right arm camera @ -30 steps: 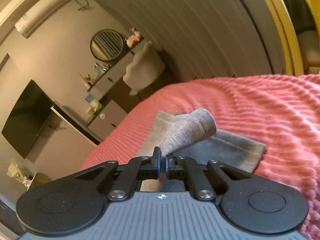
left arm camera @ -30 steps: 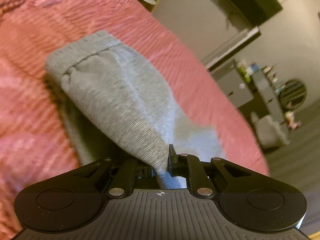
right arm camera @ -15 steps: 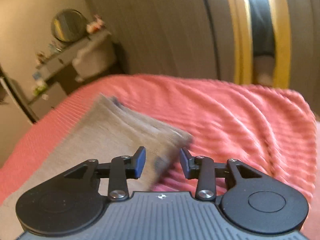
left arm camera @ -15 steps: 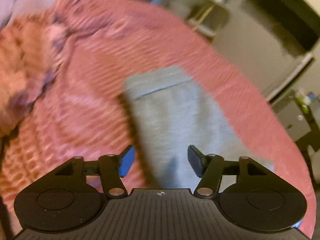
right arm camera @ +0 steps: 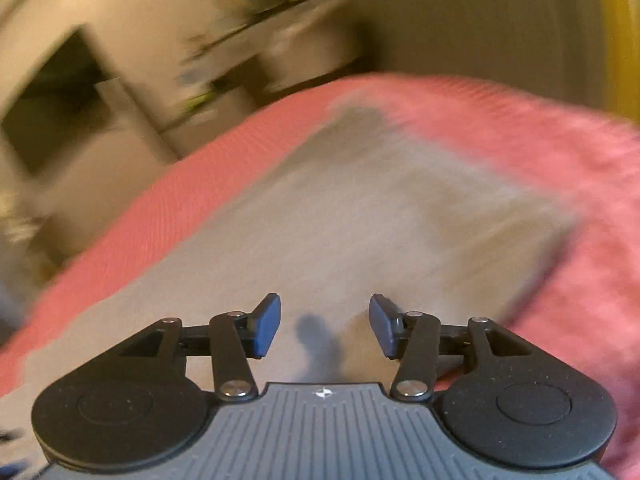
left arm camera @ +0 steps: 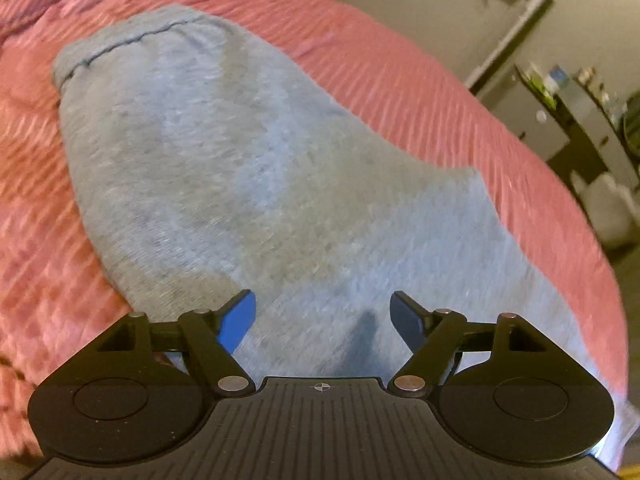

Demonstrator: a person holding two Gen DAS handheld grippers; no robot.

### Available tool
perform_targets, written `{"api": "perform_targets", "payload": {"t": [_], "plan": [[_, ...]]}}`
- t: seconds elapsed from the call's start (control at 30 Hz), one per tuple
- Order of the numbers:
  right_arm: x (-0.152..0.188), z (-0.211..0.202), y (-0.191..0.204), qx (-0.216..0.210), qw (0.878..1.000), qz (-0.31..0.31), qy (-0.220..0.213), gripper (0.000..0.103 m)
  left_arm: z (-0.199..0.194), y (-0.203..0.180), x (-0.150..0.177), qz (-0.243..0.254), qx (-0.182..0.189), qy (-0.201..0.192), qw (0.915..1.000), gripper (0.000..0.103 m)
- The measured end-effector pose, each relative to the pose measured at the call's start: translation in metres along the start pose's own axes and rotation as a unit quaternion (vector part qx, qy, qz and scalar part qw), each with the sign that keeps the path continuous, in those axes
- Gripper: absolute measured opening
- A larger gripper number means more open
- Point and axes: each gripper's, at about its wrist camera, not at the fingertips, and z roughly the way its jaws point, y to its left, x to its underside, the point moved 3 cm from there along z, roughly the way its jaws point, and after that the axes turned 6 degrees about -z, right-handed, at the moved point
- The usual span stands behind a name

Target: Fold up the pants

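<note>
On ribbed pink bedspread (left arm camera: 420, 92): folded grey knit pants (left arm camera: 248, 184), flat; left tongs (left arm camera: 322, 316) and right tongs (right arm camera: 325, 322) above, both wide, holding nothing.

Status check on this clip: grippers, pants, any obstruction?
Left hand-held gripper open, empty. Right hand-held gripper open, empty. Grey pants lying folded on pink bedspread. Nothing in the way.

The soft heather-grey knit pants (left arm camera: 256, 184) carry a darker stitched seam line near their far hem and lie on a coral-pink ribbed bedspread (left arm camera: 420, 92) with fine parallel ridges. Each black claw, left claw (left arm camera: 323, 322) and right claw (right arm camera: 325, 326), has blue fingertips (left arm camera: 239, 322) above a grooved grey body.
</note>
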Motion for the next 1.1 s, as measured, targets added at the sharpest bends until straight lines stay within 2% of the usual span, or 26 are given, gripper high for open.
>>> {"api": "perform_targets", "payload": {"t": [0.03, 0.07, 0.17, 0.27, 0.3, 0.33, 0.37, 0.43, 0.5, 0.67, 0.83, 0.9, 0.97, 1.0, 1.1], "plan": [[-0.009, 0.0, -0.01, 0.034, 0.999, 0.015, -0.006, 0.05, 0.0, 0.001, -0.001, -0.006, 0.002, -0.002, 1.0, 0.08], [-0.016, -0.002, -0.02, 0.039, 0.999, 0.034, -0.014, 0.05, 0.001, 0.001, -0.001, -0.006, 0.001, -0.003, 1.0, 0.08], [-0.041, -0.003, -0.036, 0.001, 0.995, 0.094, -0.032, 0.051, 0.0, -0.003, 0.003, 0.008, -0.005, -0.005, 0.9999, 0.083], [-0.06, 0.007, -0.044, 0.007, 0.993, 0.106, -0.041, 0.049, 0.003, -0.007, 0.004, 0.024, -0.001, -0.009, 0.9997, 0.085], [-0.064, 0.011, -0.045, 0.01, 0.993, 0.107, -0.041, 0.044, 0.004, -0.008, 0.004, 0.025, 0.002, -0.012, 0.9996, 0.086], [-0.071, 0.019, -0.045, 0.009, 0.993, 0.111, -0.039, 0.033, 0.005, -0.009, 0.003, 0.027, 0.004, -0.016, 0.9995, 0.086], [-0.078, 0.027, -0.043, 0.004, 0.993, 0.114, -0.035, 0.028, 0.007, -0.011, 0.002, 0.028, 0.007, -0.019, 0.9994, 0.087], [-0.088, 0.045, -0.041, -0.003, 0.993, 0.113, -0.028, 0.027, 0.01, -0.012, 0.001, 0.031, 0.014, -0.026, 0.9991, 0.089], [-0.096, 0.065, -0.035, 0.0, 0.996, 0.083, -0.015, 0.026, 0.013, -0.014, 0.001, 0.038, 0.014, -0.031, 0.9987, 0.092], [-0.114, 0.122, -0.014, 0.036, 0.999, 0.0, 0.018, 0.026, 0.021, -0.021, 0.0, 0.062, 0.01, -0.05, 0.9968, 0.096], [-0.146, 0.137, -0.016, 0.034, 0.998, 0.044, -0.025, 0.026, 0.026, -0.029, 0.003, 0.096, -0.011, -0.065, 0.9932, 0.096], [-0.15, 0.127, -0.021, 0.018, 0.997, 0.062, -0.036, 0.029, 0.027, -0.032, 0.006, 0.11, -0.016, -0.068, 0.9914, 0.097], [-0.145, 0.114, -0.025, 0.001, 0.997, 0.062, -0.042, 0.048, 0.028, -0.034, 0.007, 0.12, -0.019, -0.07, 0.9902, 0.098], [-0.139, 0.106, -0.026, -0.004, 0.998, 0.05, -0.041, 0.052, 0.027, -0.034, 0.008, 0.122, -0.019, -0.07, 0.9899, 0.099], [-0.128, 0.101, -0.025, -0.014, 0.999, 0.01, -0.032, 0.053, 0.026, -0.033, 0.009, 0.127, -0.016, -0.069, 0.9894, 0.099]]}}
